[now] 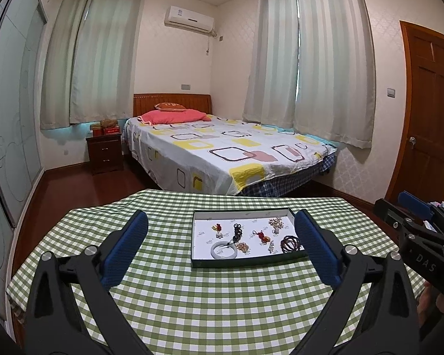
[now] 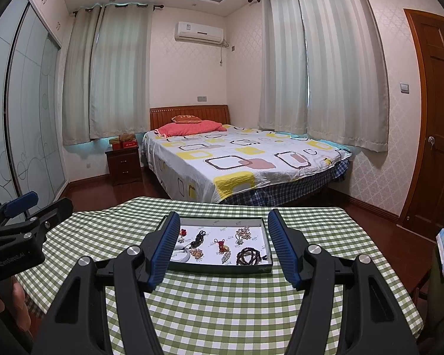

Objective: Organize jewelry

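Observation:
A shallow dark-rimmed tray (image 1: 239,263) with a white floor lies on the green checked tablecloth (image 1: 207,304); it also shows in the right wrist view (image 2: 222,269). In it lie a pale jade bangle (image 1: 223,250), a dark bead bracelet (image 1: 290,243), a red tassel charm (image 1: 262,235), a black cord pendant (image 1: 237,232) and several small bead pieces. My left gripper (image 1: 222,247) is open and empty, held above the table short of the tray. My right gripper (image 2: 222,250) is open and empty, with the tray between its fingers in view.
The table's far edge (image 1: 236,199) drops to a dark wood floor. Beyond stand a bed (image 1: 222,148), a nightstand (image 1: 105,153), a sliding wardrobe (image 1: 9,118) at left and a wooden door (image 1: 426,118) at right. Each gripper shows at the other view's side.

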### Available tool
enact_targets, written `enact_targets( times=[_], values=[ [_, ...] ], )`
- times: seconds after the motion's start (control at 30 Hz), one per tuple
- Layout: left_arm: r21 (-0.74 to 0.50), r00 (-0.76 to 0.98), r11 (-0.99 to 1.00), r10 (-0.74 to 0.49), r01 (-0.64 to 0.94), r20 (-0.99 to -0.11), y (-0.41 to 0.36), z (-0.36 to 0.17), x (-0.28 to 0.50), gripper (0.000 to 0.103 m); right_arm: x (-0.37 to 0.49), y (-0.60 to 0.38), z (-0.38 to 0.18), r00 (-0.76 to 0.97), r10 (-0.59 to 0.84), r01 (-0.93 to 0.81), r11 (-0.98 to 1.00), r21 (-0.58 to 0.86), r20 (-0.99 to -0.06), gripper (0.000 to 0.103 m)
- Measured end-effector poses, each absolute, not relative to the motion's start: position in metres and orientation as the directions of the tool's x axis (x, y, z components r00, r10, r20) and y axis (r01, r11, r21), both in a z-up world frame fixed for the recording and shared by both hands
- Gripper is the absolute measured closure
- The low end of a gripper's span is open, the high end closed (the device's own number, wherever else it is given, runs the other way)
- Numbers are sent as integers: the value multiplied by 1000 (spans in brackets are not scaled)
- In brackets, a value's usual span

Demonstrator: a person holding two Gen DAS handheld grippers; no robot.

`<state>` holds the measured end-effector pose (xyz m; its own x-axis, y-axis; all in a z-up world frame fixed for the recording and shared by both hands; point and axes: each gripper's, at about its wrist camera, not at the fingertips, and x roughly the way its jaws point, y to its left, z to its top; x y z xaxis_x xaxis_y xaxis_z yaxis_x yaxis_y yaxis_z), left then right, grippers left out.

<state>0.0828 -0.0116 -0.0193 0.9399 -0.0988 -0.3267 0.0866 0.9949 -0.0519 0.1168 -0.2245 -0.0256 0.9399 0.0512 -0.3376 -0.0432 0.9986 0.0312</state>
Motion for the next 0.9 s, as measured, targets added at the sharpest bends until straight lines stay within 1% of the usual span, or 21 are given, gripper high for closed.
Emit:
enact_targets(
  times=[0.1, 0.17, 0.23, 0.4, 0.5, 0.6, 0.7, 0.77, 0.8, 0.83, 0.9],
  values=[
    [-41, 942, 996, -85, 76, -325, -11, -18, 83, 4, 116, -223, -26, 939, 50, -42, 999, 31, -340, 43],
    [-29, 936, 997, -82, 77, -342, -12, -19, 86, 4, 118, -223, -27, 937, 51, -42, 999, 31, -344, 43],
    [-37, 926, 995, -99, 92, -364, -12, -22, 90, 4, 118, -223, -28, 937, 50, -43, 999, 30, -346, 43],
    [-53, 916, 993, -118, 106, -384, -10, -30, 94, 4, 121, -224, -30, 934, 49, -41, 999, 29, -353, 43],
    [-50, 917, 991, -131, 121, -377, -11, -33, 96, 4, 124, -226, -34, 932, 47, -38, 999, 32, -360, 43],
    [-39, 927, 991, -131, 125, -352, -10, -33, 96, 4, 126, -227, -38, 930, 44, -34, 999, 34, -366, 43],
    [-15, 943, 996, -85, 85, -321, -10, -35, 101, 4, 133, -231, -42, 927, 38, -25, 999, 40, -373, 43],
    [-3, 940, 997, -77, 80, -331, -8, -40, 112, 4, 140, -236, -48, 923, 37, -20, 999, 49, -383, 43],
    [-2, 937, 997, -72, 76, -342, -6, -43, 118, 4, 145, -241, -52, 921, 34, -14, 998, 55, -388, 40],
    [-8, 929, 998, -66, 67, -363, -3, -50, 128, 4, 150, -246, -56, 921, 30, -6, 998, 61, -390, 33],
    [-34, 913, 998, -65, 56, -403, 7, -65, 150, 4, 167, -259, -69, 919, 6, 24, 997, 71, -394, 28]
  ],
)
